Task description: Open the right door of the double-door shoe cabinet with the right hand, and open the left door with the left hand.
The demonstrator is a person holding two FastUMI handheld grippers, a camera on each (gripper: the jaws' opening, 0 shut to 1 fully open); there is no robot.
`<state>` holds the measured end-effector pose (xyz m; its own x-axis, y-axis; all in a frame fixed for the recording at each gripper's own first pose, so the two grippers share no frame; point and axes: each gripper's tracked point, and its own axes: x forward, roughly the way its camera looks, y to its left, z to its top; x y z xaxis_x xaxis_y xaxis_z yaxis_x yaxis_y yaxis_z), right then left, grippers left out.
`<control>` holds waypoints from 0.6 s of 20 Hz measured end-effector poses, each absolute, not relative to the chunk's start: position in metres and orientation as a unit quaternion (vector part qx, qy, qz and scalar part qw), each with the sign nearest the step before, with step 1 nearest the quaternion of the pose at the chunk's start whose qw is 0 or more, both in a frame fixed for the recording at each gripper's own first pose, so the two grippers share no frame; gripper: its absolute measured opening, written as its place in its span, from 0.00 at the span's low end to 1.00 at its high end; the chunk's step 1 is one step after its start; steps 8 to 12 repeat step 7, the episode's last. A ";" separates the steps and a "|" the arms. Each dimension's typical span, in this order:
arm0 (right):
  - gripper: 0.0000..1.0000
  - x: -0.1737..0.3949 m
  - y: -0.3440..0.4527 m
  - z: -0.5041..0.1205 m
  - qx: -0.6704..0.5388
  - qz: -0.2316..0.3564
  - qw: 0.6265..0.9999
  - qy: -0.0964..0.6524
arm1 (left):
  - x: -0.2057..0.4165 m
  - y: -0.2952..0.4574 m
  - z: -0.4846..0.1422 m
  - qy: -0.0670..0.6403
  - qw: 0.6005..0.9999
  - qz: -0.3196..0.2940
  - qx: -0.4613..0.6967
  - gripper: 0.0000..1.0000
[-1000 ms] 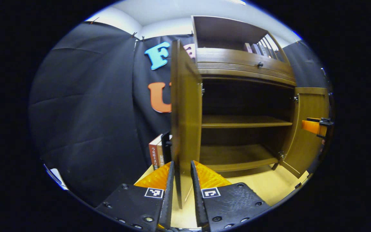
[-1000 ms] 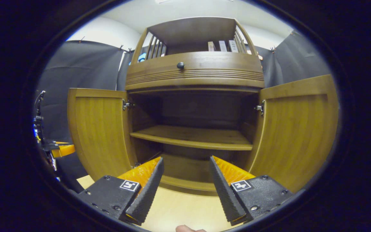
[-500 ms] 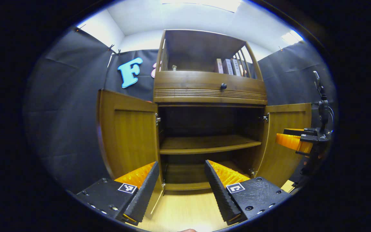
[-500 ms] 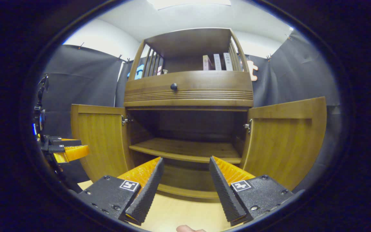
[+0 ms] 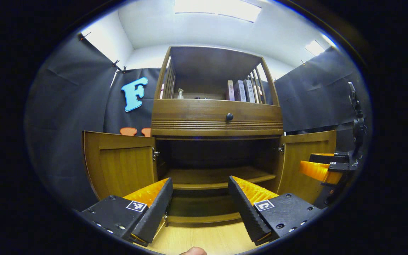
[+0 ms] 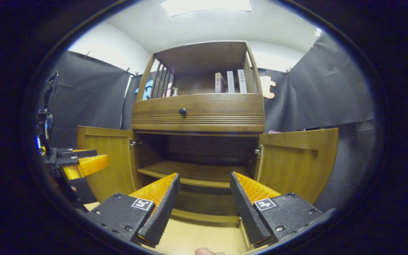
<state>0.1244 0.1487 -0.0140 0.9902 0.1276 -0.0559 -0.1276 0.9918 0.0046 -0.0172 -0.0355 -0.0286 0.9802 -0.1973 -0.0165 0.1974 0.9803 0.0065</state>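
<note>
The left gripper (image 5: 200, 203) is level and pointed straight ahead, its jaws spread wide with nothing between them. The right gripper (image 6: 204, 205) is posed the same way, jaws equally wide and gripping nothing. In the left gripper view the right gripper sits at the far right edge, side-on (its jaw gap cannot be judged there). In the right gripper view the left gripper (image 6: 83, 166) shows at the left edge. A fingertip (image 5: 193, 251) peeks in at the bottom.
</note>
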 end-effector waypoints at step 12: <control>0.89 0.124 0.146 -0.018 -0.012 0.054 0.998 0.038 | -0.016 -0.031 -0.021 0.002 0.996 -0.084 0.016 1.00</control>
